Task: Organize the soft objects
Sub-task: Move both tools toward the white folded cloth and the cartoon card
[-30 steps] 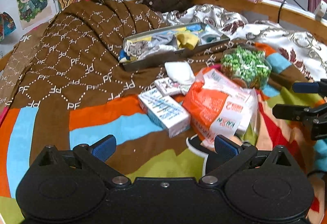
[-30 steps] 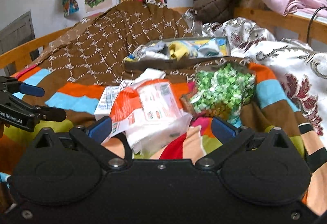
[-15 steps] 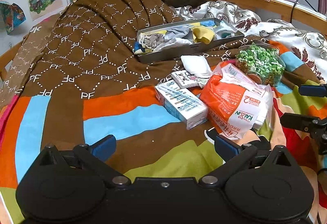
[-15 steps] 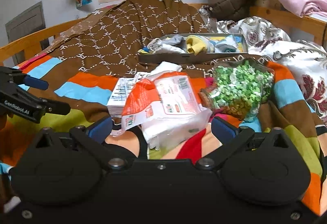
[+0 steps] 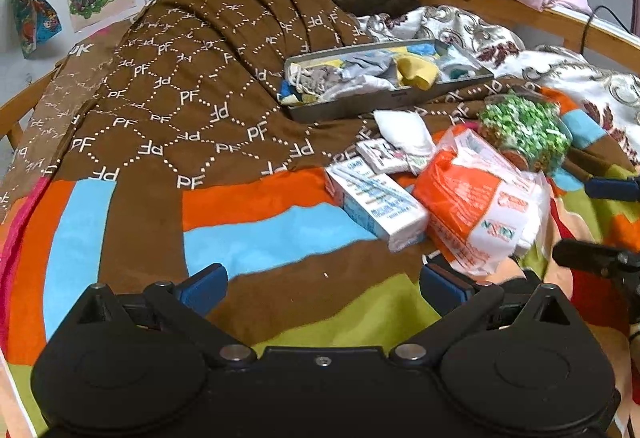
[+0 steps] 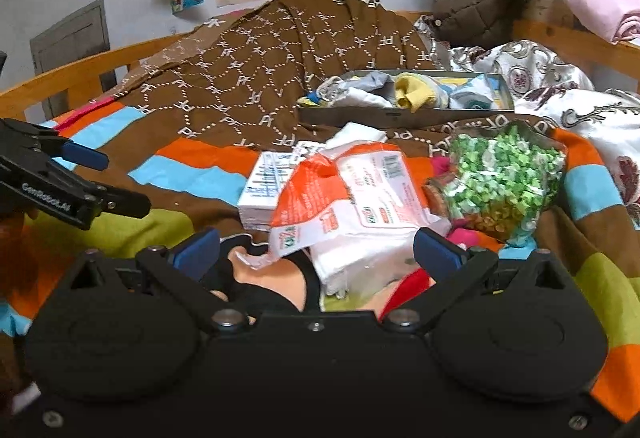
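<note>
Left tongs [image 5: 322, 284] – agape, low | right tongs [image 6: 316, 248] – agape, level

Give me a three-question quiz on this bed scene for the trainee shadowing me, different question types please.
1. True or false: the grey tray already holds soft items such as a yellow cloth.
2. Multiple choice: what lies directly ahead of the right gripper? A) the orange-and-white pack B) a pink pillow C) a glass bottle
3. Fill in: the blue-and-white box lies on the ____ blanket, touching the orange-and-white pack.

Key:
1. True
2. A
3. striped; the left gripper is open above it.
</note>
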Motion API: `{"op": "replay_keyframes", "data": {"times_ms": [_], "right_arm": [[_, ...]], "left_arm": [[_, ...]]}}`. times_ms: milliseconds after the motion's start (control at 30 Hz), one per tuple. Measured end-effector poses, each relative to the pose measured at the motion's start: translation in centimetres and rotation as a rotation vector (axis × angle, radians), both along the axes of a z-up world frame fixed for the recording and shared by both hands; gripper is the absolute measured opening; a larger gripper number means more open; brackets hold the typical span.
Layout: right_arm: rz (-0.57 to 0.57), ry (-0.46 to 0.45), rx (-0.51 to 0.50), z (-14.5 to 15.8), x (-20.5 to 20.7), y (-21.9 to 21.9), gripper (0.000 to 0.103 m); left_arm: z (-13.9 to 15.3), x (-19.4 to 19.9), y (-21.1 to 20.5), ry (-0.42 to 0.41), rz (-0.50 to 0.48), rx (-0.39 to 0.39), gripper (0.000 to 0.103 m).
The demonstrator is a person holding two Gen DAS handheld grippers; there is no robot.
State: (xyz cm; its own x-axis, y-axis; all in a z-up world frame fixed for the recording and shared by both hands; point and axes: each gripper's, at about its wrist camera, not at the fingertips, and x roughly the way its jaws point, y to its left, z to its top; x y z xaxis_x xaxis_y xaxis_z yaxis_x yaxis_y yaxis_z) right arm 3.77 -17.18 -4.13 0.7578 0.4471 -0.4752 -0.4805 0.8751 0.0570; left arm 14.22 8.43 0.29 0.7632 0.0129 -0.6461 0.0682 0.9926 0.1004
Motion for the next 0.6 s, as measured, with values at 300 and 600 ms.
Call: {"op": "replay_keyframes", "data": {"times_ms": [300,600], "right_arm": [[0.003,-0.043,-0.020,0.6,1.6,0.7,0.102],[0.061,-0.131,-0.117,1.8,7.6,3.1,0.102]], "left_arm": [[1.1,2.5,0.7,-0.056,-0.024,-0.006,0.102],[0.8,6.4,2.6,-0.044,-0.063,0.011,0.102]]}}
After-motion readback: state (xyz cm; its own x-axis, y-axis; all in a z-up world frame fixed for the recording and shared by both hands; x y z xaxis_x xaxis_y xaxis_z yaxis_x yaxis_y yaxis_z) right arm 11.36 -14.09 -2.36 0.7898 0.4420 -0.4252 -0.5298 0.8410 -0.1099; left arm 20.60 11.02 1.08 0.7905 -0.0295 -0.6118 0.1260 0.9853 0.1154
